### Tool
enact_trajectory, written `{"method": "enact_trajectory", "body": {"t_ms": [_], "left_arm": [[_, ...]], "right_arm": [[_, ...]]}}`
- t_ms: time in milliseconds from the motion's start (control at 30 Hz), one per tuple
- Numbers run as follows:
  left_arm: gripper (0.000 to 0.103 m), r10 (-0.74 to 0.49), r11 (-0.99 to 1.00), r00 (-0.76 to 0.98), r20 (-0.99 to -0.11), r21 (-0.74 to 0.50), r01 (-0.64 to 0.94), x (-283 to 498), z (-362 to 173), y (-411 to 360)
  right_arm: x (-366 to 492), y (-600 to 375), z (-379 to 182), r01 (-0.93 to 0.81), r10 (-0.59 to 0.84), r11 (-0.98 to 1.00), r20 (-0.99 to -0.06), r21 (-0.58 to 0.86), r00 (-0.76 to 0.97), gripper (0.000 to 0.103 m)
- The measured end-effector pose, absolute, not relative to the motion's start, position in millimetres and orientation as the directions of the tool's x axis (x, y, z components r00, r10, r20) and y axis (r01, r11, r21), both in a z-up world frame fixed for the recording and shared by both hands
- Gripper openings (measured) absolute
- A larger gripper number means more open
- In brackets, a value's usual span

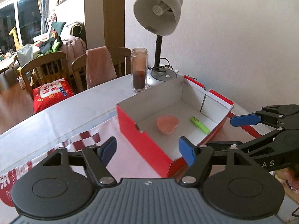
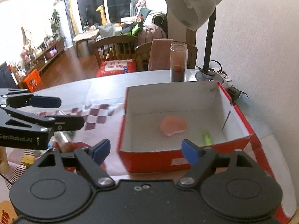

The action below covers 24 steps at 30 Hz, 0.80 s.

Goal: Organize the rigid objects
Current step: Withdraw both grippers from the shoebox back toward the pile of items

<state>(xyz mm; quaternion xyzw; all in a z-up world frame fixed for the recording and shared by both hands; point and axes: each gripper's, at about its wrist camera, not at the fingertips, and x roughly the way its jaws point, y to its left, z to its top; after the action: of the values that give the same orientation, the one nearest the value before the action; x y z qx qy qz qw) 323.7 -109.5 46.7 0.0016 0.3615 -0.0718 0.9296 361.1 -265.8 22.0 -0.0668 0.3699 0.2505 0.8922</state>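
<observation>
A red cardboard box (image 1: pixel 145 141) with a white inside stands open on the table; it also shows in the right wrist view (image 2: pixel 149 160). In it lie a pink heart-shaped piece (image 1: pixel 167 124) (image 2: pixel 173 126) and a green marker (image 1: pixel 199 124) (image 2: pixel 207 137). My left gripper (image 1: pixel 147 149) is open and empty, just in front of the box's near corner. My right gripper (image 2: pixel 144 152) is open and empty at the box's near wall. Each gripper shows in the other's view: the right one (image 1: pixel 243 128) at the box's right, the left one (image 2: pixel 63 110) left of the box.
A glass jar (image 1: pixel 139 70) with dark contents and a grey desk lamp (image 1: pixel 158 18) stand behind the box by the wall. A plug (image 2: pixel 234 93) lies right of the box. A red checkered cloth (image 1: pixel 84 140) covers the table's near part. Wooden chairs (image 1: pixel 46 69) stand beyond the far edge.
</observation>
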Motion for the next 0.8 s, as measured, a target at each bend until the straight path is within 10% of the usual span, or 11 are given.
{"method": "enact_trajectory", "body": {"t_ms": [800], "left_arm": [[0.085,0.005,0.998,0.794,-0.607,-0.045,-0.040,192,14,35]], "right_arm": [[269,-182,0,-0.544,0.507,0.824,-0.635,0.159,0.583,0.103]]}}
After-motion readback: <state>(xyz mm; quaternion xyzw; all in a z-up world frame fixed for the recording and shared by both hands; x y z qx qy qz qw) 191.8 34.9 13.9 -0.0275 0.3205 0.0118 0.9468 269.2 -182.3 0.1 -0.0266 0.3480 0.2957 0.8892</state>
